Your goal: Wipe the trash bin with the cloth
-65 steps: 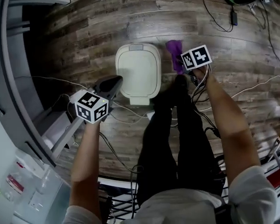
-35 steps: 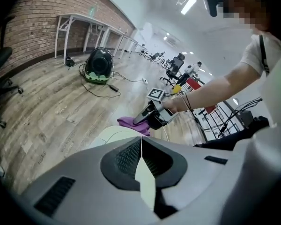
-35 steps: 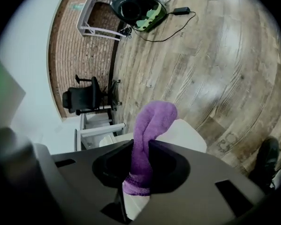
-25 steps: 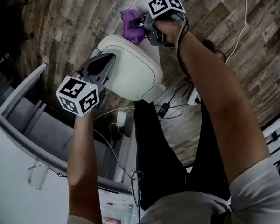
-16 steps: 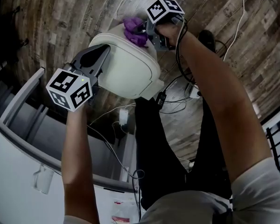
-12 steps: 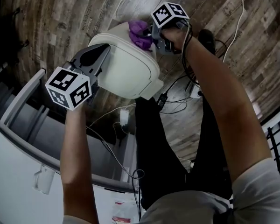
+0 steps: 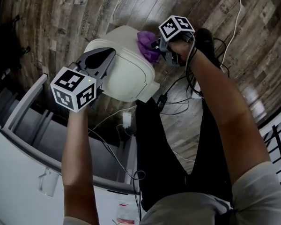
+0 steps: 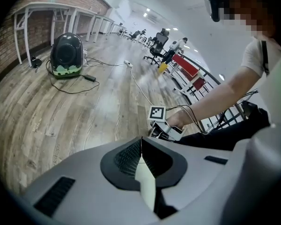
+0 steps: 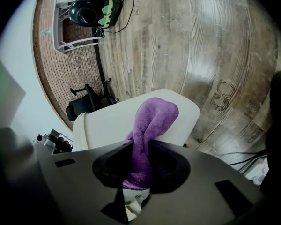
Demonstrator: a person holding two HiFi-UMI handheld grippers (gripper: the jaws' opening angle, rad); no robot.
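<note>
The cream trash bin (image 7: 124,67) stands on the wooden floor, lid down. My right gripper (image 7: 158,49) is shut on the purple cloth (image 7: 148,45), which is pressed on the lid's right edge. In the right gripper view the cloth (image 9: 153,118) sticks out of the jaws onto the bin's lid (image 9: 105,125). My left gripper (image 7: 107,56) sits at the bin's left side. In the left gripper view my left gripper (image 8: 141,143) is shut on a thin cream edge of the bin (image 8: 146,184), and the right gripper's marker cube (image 8: 157,113) shows beyond.
The person's legs (image 7: 164,144) in black stand just behind the bin, a shoe (image 7: 206,35) beside the right gripper. Cables and a white adapter (image 7: 127,121) lie on the floor. A grey shelf frame (image 7: 25,123) runs along the left. A black domed case (image 8: 66,55) stands farther off.
The right gripper has carried the cloth from beside the bin onto the lid and slid it across the lid's top to the right edge. The left gripper has closed in on the bin's left side.
</note>
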